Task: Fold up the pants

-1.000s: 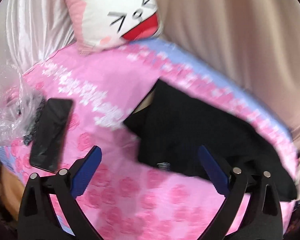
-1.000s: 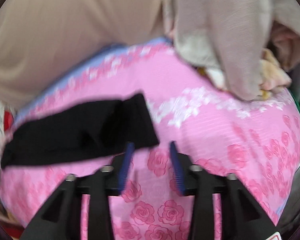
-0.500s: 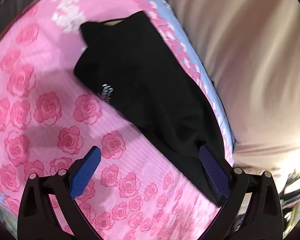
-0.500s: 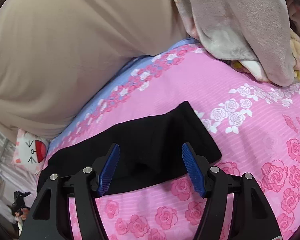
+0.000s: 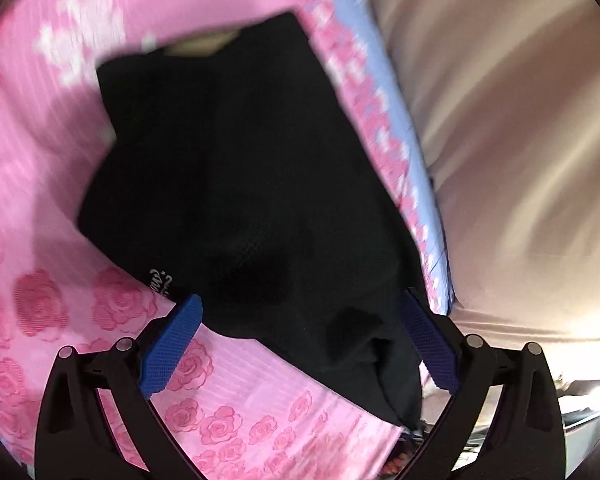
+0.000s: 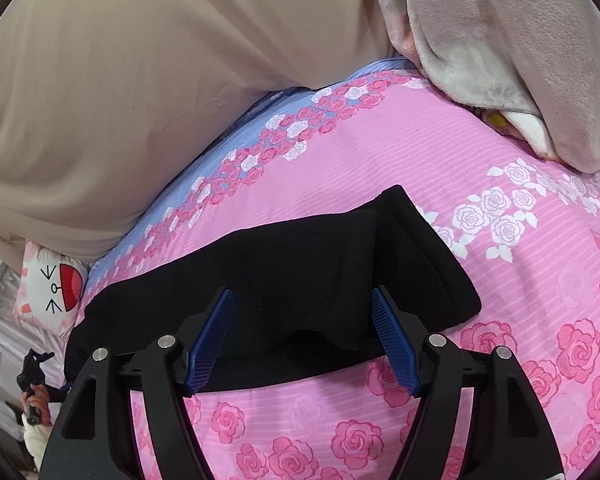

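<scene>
We see the black pants [image 6: 284,280] on the rose-print bedsheet [image 6: 380,160] — left hand-held gripper [image 5: 300,340] and right hand-held gripper [image 6: 302,336] both spread apart over them.

We see black pants [image 6: 300,280] lying lengthwise on the pink sheet [image 6: 380,152], near its far edge.

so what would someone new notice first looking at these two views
The black pants lie flat on the pink rose-print sheet, filling the middle of both views. Both the left gripper and right gripper are open, their blue pads straddling the cloth. A white cat-face pillow sits at the far left edge of the right view.
</scene>
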`<state>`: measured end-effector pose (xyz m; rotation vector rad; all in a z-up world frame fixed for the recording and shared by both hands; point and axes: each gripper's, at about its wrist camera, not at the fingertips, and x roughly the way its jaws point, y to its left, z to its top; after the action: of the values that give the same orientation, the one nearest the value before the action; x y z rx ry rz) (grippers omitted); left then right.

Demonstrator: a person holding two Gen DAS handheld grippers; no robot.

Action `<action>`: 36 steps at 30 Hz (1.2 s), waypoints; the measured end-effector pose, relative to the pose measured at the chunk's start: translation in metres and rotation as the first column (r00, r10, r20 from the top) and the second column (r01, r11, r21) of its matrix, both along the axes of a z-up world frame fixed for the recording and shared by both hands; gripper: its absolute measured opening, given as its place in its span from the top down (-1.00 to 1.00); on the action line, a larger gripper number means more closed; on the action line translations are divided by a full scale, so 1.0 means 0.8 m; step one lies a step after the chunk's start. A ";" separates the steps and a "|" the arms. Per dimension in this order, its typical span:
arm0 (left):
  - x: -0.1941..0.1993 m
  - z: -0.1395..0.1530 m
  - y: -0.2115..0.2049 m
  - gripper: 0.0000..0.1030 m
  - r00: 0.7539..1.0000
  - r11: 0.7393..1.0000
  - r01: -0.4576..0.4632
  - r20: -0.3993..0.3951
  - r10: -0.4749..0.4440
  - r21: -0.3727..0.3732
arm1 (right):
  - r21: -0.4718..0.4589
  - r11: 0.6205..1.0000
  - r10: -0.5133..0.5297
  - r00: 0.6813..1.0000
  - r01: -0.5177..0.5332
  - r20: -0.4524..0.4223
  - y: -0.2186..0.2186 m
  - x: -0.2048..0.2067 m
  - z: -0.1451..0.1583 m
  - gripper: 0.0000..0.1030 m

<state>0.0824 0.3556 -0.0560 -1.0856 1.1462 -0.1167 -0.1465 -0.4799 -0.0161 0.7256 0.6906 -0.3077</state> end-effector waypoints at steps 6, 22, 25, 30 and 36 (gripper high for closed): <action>0.014 -0.005 -0.012 0.08 0.998 1.000 0.022 -0.057 -0.021 0.014 | -0.002 1.000 -0.013 1.000 0.013 -0.019 0.003 0.001 -0.006 -0.35; -0.001 0.082 -0.023 0.91 0.966 0.865 0.138 0.127 -0.224 0.482 | -0.040 0.997 -0.074 0.997 0.073 -0.021 0.004 -0.017 -0.010 -0.51; -0.022 0.011 -0.006 0.81 0.984 0.921 0.125 0.069 -0.162 0.370 | -0.006 0.996 -0.085 0.996 0.084 -0.033 -0.004 -0.021 -0.019 -0.51; -0.029 0.025 -0.004 -0.34 0.981 0.946 0.057 0.157 -0.113 0.320 | 0.011 0.998 -0.054 0.998 0.054 -0.009 -0.002 -0.025 -0.012 -0.51; -0.006 0.016 0.005 -0.61 0.990 0.981 -0.013 0.142 -0.015 0.192 | 0.043 0.998 -0.038 0.999 0.038 0.001 -0.006 -0.019 -0.014 -0.62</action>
<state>0.0776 0.3598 -0.0432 -0.8901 1.0069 -0.0814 -0.1619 -0.4845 -0.0273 0.7806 0.6841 -0.3282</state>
